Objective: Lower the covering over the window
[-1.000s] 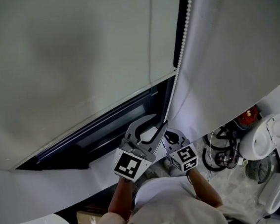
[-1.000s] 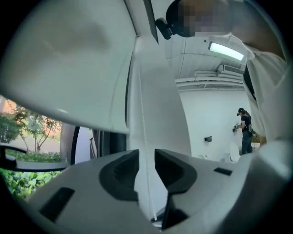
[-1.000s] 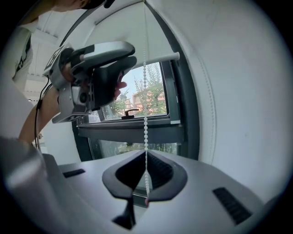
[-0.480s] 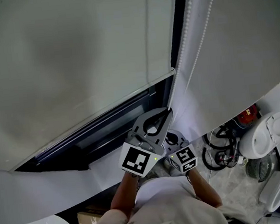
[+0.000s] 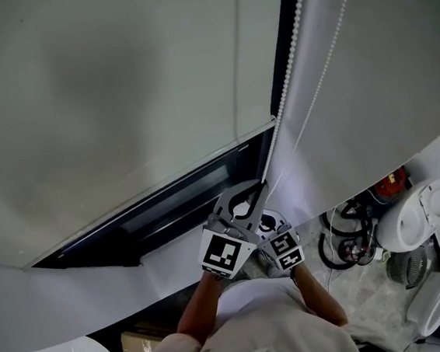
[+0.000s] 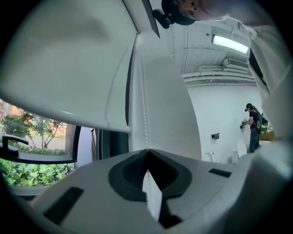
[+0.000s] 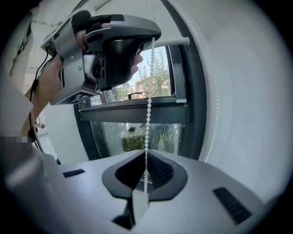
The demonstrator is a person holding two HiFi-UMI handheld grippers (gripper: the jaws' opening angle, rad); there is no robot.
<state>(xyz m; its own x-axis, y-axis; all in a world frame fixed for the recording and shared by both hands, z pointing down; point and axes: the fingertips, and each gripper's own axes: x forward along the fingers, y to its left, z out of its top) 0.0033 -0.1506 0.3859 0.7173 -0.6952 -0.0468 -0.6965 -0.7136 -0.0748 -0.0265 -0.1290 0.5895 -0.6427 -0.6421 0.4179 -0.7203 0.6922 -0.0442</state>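
Blind (image 5: 119, 104): one, covering the upper part of the window (image 5: 176, 203), with its bottom edge partway down and a strip of glass bare below. Chain (image 5: 289, 54): two strands along the blind's right edge. Two grippers, both pinching the same strand. Left gripper (image 6: 146, 151) sits above, right gripper (image 7: 145, 153) just below, each with jaws pressed together on the beads.

Dim grey head view, daylight glowing through the window (image 7: 162, 73) at frame centre, bright ceiling strip light (image 6: 230, 44) upper right, black fisheye corners, foreground soft
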